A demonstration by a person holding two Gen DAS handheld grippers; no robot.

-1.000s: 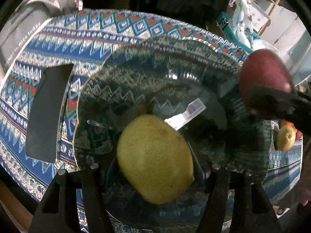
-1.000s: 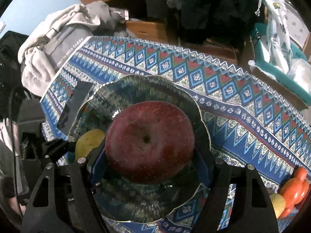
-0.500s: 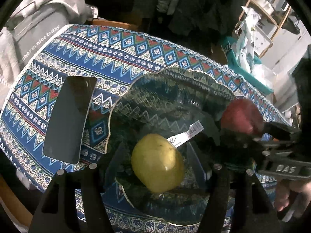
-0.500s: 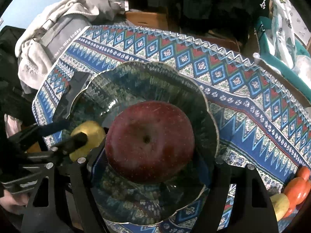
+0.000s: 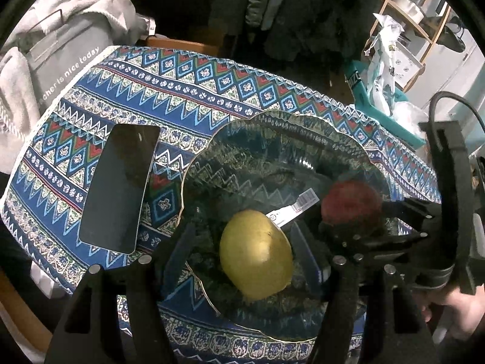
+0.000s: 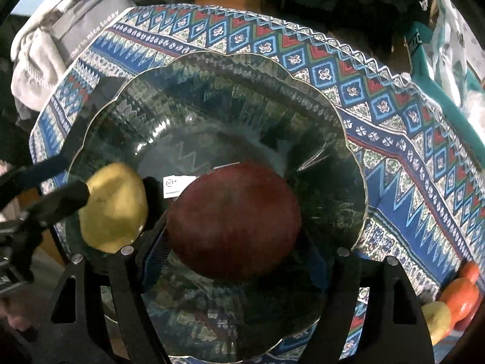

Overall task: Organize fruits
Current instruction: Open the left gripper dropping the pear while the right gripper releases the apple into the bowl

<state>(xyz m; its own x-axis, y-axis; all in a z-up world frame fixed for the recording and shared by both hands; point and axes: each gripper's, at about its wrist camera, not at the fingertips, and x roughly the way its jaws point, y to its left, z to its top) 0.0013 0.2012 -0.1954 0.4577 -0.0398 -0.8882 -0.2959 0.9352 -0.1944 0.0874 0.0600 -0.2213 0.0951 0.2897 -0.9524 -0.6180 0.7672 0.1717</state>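
2 tools meet over a glass bowl [image 6: 342,139] on the patterned counter [image 5: 212,91]: the left tool [image 5: 239,242], jaws spread, frames a yellow lemon [image 5: 256,257] resting in the bowl, while the right tool [image 6: 239,233] brackets a red apple [image 6: 235,221] just right of it, grip uncertain.

A glass bowl [image 5: 348,139] is sitting on the table [image 5: 182,91], toward its right part in the left wrist view. A lemon [image 5: 256,257] is lying in the bowl's near left part and an apple [image 6: 233,221] is lying beside it to the right, a label [image 5: 292,210] showing between them on the bowl's floor. A phone [image 5: 118,188] is lying flat on the table just left of the bowl. More fruits [image 6: 454,300] are sitting at the table's near right edge, well apart from the bowl. A grey garment [image 5: 57,57] is lying off the table's far left corner.
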